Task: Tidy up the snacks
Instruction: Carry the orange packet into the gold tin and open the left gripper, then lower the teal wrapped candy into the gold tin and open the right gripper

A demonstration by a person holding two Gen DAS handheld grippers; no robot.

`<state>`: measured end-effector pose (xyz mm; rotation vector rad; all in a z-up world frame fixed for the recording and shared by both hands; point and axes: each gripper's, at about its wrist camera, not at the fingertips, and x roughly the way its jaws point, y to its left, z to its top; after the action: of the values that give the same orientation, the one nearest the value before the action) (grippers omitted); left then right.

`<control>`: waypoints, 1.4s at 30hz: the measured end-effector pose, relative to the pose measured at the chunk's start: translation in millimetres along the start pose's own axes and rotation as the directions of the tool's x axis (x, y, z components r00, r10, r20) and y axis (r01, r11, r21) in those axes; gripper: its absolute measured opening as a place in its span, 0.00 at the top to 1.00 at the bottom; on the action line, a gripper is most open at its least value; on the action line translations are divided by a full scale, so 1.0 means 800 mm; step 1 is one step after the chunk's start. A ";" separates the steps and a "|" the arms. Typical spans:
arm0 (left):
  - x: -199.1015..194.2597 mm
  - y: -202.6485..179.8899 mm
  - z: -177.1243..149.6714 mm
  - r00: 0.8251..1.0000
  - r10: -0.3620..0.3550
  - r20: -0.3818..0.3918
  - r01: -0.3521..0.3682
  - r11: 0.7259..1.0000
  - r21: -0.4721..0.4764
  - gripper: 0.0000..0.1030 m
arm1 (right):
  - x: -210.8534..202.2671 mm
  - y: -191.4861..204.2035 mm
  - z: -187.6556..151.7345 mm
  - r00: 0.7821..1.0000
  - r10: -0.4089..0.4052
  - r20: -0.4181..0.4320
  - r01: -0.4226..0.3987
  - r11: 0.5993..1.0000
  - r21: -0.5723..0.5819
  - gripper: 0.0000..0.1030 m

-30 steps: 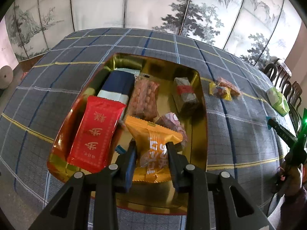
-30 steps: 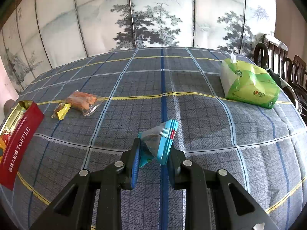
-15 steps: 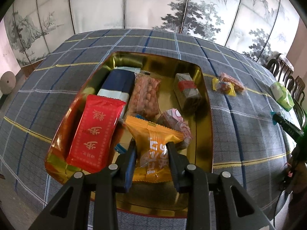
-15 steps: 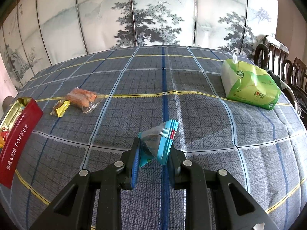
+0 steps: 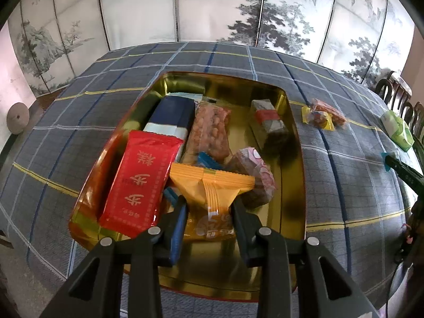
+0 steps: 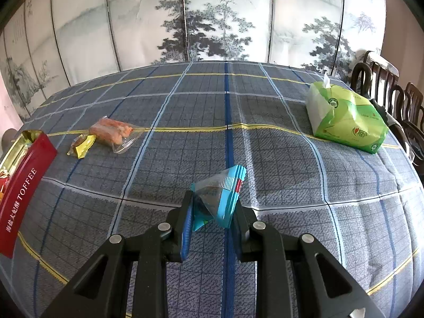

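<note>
Landmark: tin [image 5: 291, 122], gold inside, red outside, on the plaid cloth [image 6: 265, 159].

Left gripper [image 5: 209, 212]: clamped on an orange pack [image 5: 212, 185], held over the tin's near end. Judged step: set it down inside. Lower it into the bare gold floor right of the red pack [image 5: 140, 180], part the jaws only once it rests, and keep clear of the pink pack [image 5: 254, 175] just behind.

Right gripper [image 6: 212, 206]: clamped on a blue pack [image 6: 222, 193], above the cloth, well right of the tin [image 6: 23, 185].

Loose, just right of the tin: yellow pack [image 6: 82, 145], clear pack [image 6: 114, 132], touching each other. Far right: green tissue pack [image 6: 344, 119].

Writing: tin wall reads "TOFFEE" after Chinese characters; the red pack bears Chinese characters; the orange pack's print is too folded to read.
</note>
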<state>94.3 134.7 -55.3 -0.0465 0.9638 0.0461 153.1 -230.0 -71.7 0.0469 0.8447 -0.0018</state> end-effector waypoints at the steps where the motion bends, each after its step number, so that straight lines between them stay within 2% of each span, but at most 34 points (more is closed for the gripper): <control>1: 0.000 0.000 0.000 1.000 0.003 0.002 -0.003 1.000 0.000 0.67 | 0.000 0.000 0.000 1.000 -0.002 0.000 0.002 1.000 -0.001 0.78; 6: -0.004 0.003 -0.001 0.999 0.035 0.018 -0.035 0.999 0.004 0.62 | 0.000 -0.002 -0.001 1.000 -0.006 -0.002 0.006 1.000 -0.005 0.78; 15: -0.017 0.014 0.001 0.998 0.037 0.044 -0.036 0.999 -0.009 0.58 | -0.002 0.000 -0.003 1.000 -0.012 0.001 0.012 1.000 -0.026 0.78; 19: -0.025 0.014 0.002 0.995 0.070 0.069 -0.070 0.998 0.003 0.51 | -0.006 0.003 -0.007 1.000 -0.007 0.008 0.008 0.999 -0.044 0.78; 23: -0.031 0.017 0.003 0.993 0.084 0.079 -0.084 0.996 0.000 0.50 | -0.008 0.011 -0.005 1.000 0.001 0.013 0.000 0.998 -0.065 0.78; 33: -0.041 0.026 0.003 0.988 0.121 0.098 -0.120 0.993 -0.012 0.48 | -0.025 0.045 -0.009 0.996 0.087 0.016 -0.085 0.992 -0.088 0.78; 42: -0.047 0.031 0.002 0.984 0.146 0.107 -0.145 0.989 -0.017 0.47 | -0.049 0.135 0.015 0.974 0.222 0.033 -0.214 0.963 -0.161 0.78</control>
<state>72.8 158.9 -23.9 0.0183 0.8577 0.1856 138.1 -123.5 -30.0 -0.0080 0.7826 0.2700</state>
